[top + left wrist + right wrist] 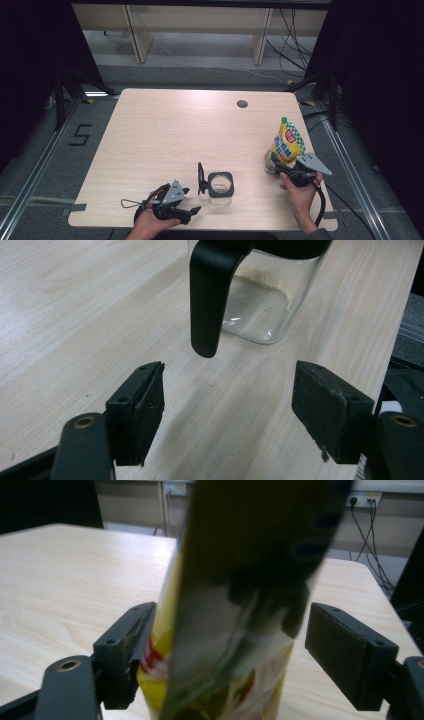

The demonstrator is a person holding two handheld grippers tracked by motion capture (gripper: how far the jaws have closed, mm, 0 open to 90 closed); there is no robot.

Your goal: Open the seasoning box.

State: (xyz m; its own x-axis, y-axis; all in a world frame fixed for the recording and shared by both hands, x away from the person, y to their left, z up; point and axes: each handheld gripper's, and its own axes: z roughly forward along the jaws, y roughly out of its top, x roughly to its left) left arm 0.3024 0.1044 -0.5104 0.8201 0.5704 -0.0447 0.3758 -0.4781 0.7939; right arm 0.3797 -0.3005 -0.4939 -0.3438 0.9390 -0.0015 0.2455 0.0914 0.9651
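Note:
A yellow standing pouch point(289, 142) with a green cap stands near the table's right edge. My right gripper point(274, 165) is at its lower part, jaws open around it. In the right gripper view the pouch point(230, 605) rises blurred between the jaws of the right gripper point(230, 655): the left pad is at its side and the right pad stands clear of it. A clear square glass jar point(220, 186) with a black rim and black handle point(201, 178) sits near the front edge. My left gripper point(192, 200) lies open just left of it. In the left gripper view the open left gripper point(227, 410) faces the handle point(210, 295), short of it.
The wooden table point(165, 130) has a round cable hole point(242, 104) at the back right. Its front edge runs close under both hands. Cables lie on the floor to the right, and desk legs stand beyond the far edge.

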